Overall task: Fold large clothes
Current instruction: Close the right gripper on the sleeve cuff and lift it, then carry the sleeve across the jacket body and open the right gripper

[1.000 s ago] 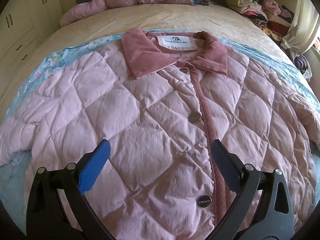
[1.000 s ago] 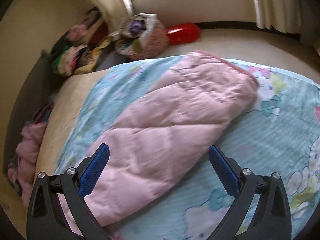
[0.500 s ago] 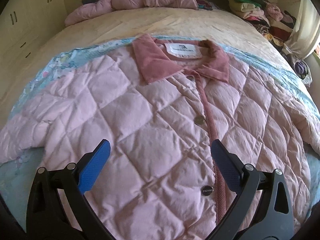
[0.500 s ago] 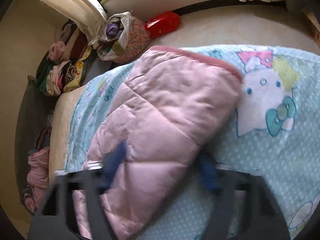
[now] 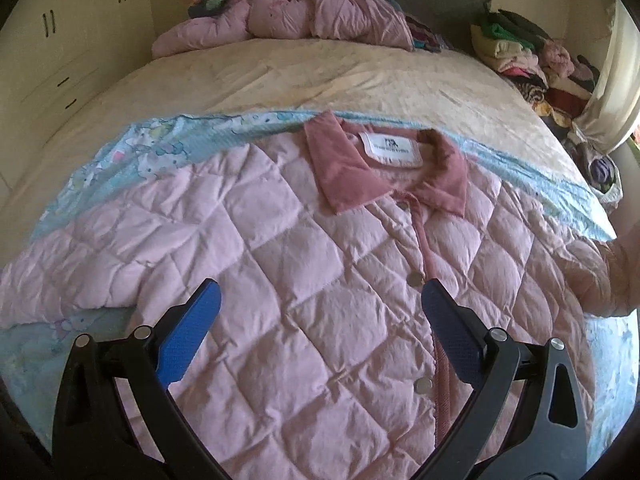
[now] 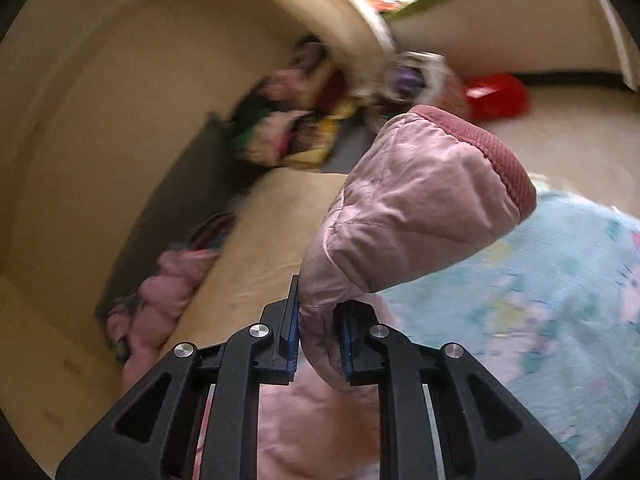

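A pink quilted jacket (image 5: 304,280) lies front up on a light blue printed sheet (image 5: 152,148) on the bed, its darker pink collar (image 5: 352,168) toward the far side. My left gripper (image 5: 320,312) is open and empty, hovering over the jacket's lower front beside the button placket (image 5: 430,264). My right gripper (image 6: 318,336) is shut on the jacket's right sleeve (image 6: 412,208) and holds it lifted off the sheet, its ribbed cuff (image 6: 492,152) pointing up and away. The lifted sleeve also shows at the right edge of the left wrist view (image 5: 612,276).
A second pink padded garment (image 5: 288,20) lies heaped at the head of the bed. Stacks of folded clothes (image 5: 528,52) sit at the far right corner. White cabinets (image 5: 52,40) stand on the left. A red object (image 6: 500,94) lies on the floor beyond the bed.
My right gripper has closed on the sleeve and raised it off the sheet. My left gripper has drawn back toward the jacket's hem, still open.
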Demonstrator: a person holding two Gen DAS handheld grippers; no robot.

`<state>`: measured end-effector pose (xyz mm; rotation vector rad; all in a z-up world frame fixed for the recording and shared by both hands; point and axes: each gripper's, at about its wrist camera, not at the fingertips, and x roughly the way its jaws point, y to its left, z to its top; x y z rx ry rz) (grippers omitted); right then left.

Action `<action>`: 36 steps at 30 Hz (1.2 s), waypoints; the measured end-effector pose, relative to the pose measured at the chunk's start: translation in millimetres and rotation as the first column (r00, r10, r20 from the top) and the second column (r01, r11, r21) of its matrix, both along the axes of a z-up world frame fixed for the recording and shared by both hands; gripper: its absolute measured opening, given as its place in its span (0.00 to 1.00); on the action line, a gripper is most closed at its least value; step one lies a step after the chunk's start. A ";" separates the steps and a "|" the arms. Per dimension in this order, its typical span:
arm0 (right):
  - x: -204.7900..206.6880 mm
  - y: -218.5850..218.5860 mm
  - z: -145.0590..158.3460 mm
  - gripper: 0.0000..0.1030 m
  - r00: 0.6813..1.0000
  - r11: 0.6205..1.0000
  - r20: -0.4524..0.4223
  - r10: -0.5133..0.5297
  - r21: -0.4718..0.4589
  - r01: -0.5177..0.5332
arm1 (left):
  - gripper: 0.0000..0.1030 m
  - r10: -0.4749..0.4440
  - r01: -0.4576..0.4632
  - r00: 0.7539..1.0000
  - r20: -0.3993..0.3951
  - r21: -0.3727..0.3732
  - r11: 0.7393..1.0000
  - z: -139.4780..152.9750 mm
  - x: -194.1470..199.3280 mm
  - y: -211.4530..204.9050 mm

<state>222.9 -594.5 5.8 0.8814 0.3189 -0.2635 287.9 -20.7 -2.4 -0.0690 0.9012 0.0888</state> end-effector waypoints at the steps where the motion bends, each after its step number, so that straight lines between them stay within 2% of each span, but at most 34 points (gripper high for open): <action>1: 3.6 6.8 8.5 0.15 1.000 1.000 0.015 0.024 -0.011 -0.024 | 0.91 0.001 -0.001 1.000 0.003 -0.002 1.000 2.5 0.4 2.5; 9: 36.4 84.4 72.1 0.14 0.971 0.965 0.094 0.220 -0.167 -0.203 | 0.91 0.043 -0.041 0.998 0.042 -0.045 0.998 23.0 1.5 34.3; 17: 60.7 175.0 98.6 0.14 0.918 0.894 0.111 0.382 -0.294 -0.337 | 0.91 0.082 -0.066 0.993 0.086 -0.173 0.983 32.7 -1.9 72.8; 20: 67.8 211.9 100.9 0.14 0.895 0.866 0.108 0.432 -0.326 -0.378 | 0.91 0.130 -0.108 0.986 0.101 -0.203 0.973 31.5 -3.7 89.5; 24: 79.8 256.9 98.8 0.14 0.866 0.824 0.083 0.494 -0.363 -0.435 | 0.91 0.190 -0.165 0.974 0.127 -0.189 0.968 30.1 -4.4 105.1; 27: 86.8 284.7 92.8 0.14 0.844 0.795 0.066 0.532 -0.382 -0.471 | 0.91 0.198 -0.171 0.972 0.123 -0.201 0.965 25.1 -2.8 113.7; 30: 94.0 306.5 83.4 0.14 0.831 0.776 0.046 0.554 -0.390 -0.495 | 0.91 0.180 -0.143 0.978 0.103 -0.292 0.946 14.9 0.9 123.8; 32: 98.9 320.2 75.4 0.14 0.826 0.771 0.034 0.563 -0.381 -0.510 | 0.91 0.171 -0.134 0.981 0.092 -0.321 0.938 8.7 2.1 127.7; 36: 105.0 347.0 61.0 0.14 0.811 0.754 0.010 0.585 -0.375 -0.540 | 0.91 0.155 -0.118 0.984 0.085 -0.340 0.933 -3.3 6.0 131.9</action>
